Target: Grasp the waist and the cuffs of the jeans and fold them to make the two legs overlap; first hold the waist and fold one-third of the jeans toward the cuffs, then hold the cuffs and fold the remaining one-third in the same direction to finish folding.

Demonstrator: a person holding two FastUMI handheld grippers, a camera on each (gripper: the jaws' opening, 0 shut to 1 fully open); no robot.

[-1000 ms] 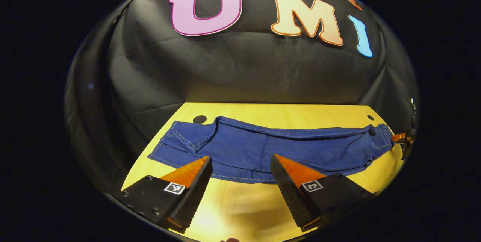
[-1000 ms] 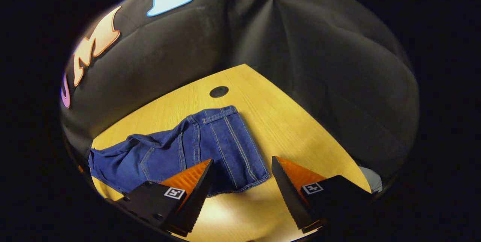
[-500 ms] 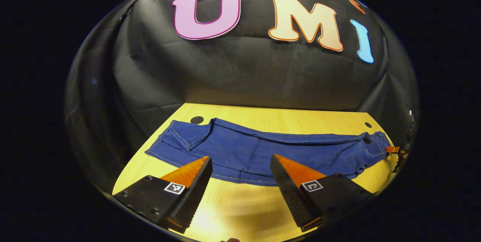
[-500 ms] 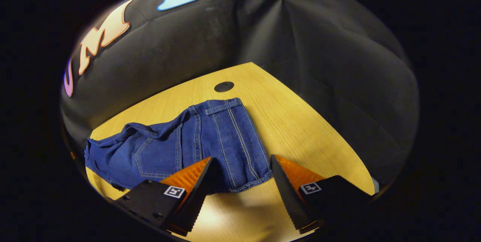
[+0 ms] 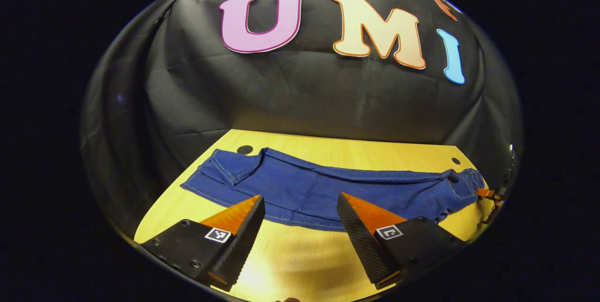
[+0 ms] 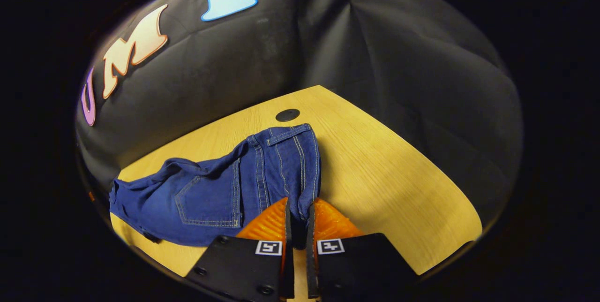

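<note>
Denim jeans (image 5: 323, 187) lie rumpled on the wooden table (image 6: 389, 175), waist pinched by the right gripper (image 6: 298, 217), left gripper (image 5: 300, 210) spread apart.

The left tool (image 5: 300, 208) sits low over the near part of the table (image 5: 300, 264) with its two fingers (image 5: 239, 227) spread wide apart, nothing between them, their tips just short of the near edge of the jeans (image 5: 309, 189). The right tool (image 6: 298, 217) has its fingers (image 6: 269, 220) drawn almost together, pinching the near corner of the waist (image 6: 300, 199) of the jeans between them. In the left gripper view the right tool (image 5: 487, 194) appears far off at the right end of the jeans.
</note>
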